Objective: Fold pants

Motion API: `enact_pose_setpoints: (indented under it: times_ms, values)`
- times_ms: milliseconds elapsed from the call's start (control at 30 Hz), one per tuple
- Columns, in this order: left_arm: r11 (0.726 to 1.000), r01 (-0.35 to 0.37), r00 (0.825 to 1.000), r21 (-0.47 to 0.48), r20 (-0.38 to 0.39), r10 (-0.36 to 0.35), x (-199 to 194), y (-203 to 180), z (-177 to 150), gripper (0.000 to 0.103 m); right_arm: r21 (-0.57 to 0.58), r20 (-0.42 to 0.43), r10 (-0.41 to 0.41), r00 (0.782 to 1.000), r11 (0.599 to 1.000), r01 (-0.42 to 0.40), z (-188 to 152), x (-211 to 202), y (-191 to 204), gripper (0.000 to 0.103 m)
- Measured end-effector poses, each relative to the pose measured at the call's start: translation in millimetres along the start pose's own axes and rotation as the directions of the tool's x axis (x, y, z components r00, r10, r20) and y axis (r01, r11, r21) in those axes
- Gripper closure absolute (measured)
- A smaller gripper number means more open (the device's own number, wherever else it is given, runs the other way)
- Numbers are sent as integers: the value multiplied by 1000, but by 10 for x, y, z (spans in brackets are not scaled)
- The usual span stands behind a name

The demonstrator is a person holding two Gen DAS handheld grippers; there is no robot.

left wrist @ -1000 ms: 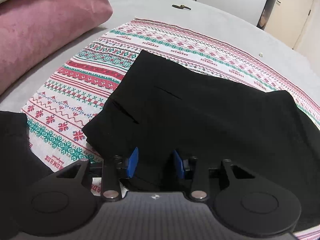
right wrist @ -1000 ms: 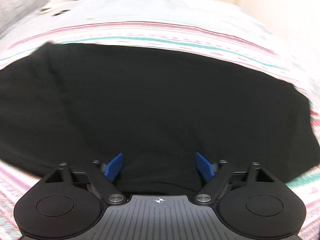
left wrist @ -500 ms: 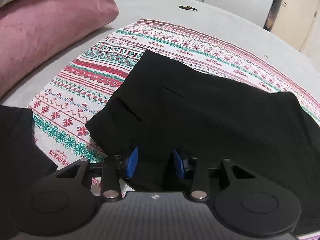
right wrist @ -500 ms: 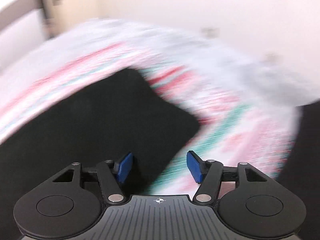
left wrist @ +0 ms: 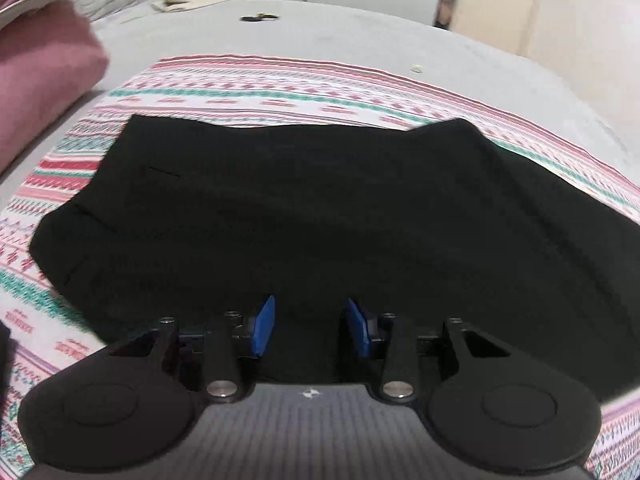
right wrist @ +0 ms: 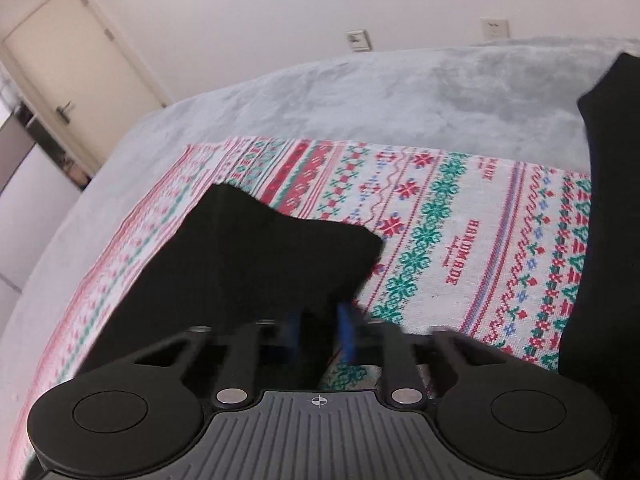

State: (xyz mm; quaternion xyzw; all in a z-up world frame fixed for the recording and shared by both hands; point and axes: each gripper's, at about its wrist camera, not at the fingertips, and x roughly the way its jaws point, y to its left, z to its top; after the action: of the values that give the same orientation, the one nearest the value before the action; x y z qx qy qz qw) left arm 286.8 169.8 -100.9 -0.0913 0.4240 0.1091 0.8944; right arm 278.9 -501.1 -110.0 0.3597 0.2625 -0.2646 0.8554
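Black pants (left wrist: pixel 320 216) lie spread flat on a patterned red, green and white cloth (left wrist: pixel 280 92). In the left wrist view my left gripper (left wrist: pixel 310 326) hovers over their near edge. Its jaws are opening, the blue pads (left wrist: pixel 264 322) stand apart, and the black cloth lies under the gap without being pinched. The right wrist view shows a corner of the pants (right wrist: pixel 256 264) on the patterned cloth (right wrist: pixel 460 240). My right gripper (right wrist: pixel 320 330) is closing there, its blurred blue pads (right wrist: pixel 346 332) drawn in on a fold of the pants' near edge.
A grey bed cover (right wrist: pixel 360 92) lies under everything. A pink pillow (left wrist: pixel 36 80) sits at the far left, and a small dark object (left wrist: pixel 259 17) lies on the cover beyond. Another black garment (right wrist: pixel 604 200) rises along the right side. A door (right wrist: pixel 76 76) stands behind.
The right gripper swung from over the middle of the pants to their corner, rolled, and its jaws closed on the edge. The left gripper slid right along the near edge.
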Motion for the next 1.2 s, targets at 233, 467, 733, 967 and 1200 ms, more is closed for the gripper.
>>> enact_pose_setpoints:
  times_ms: [233,467,733,967,1200]
  values:
    - [1000,22,1000,6,6,-22,-4,-8,-4,35,86,75,29,997,996,-35,108,-128,-80,95]
    - [1000,22,1000,1,-16,-22,22,-85,-11,29,110,7,-15,1000,994,14,70,-29,-142,85]
    - [997,68,997,-23,-40,-69,23,-172,19,28,-373,144,-54,988,922,104,-204,-354,856,64]
    - [996,86,995,-25,-56,-88,19,-172,-6,26,-658,-186,165,969,712,-247,-1316,-439,1924,63]
    - [999,48,997,-4,-58,-48,44,-136,-33,24,-782,-394,183,901,448,-433,-2495,-709,2345,55]
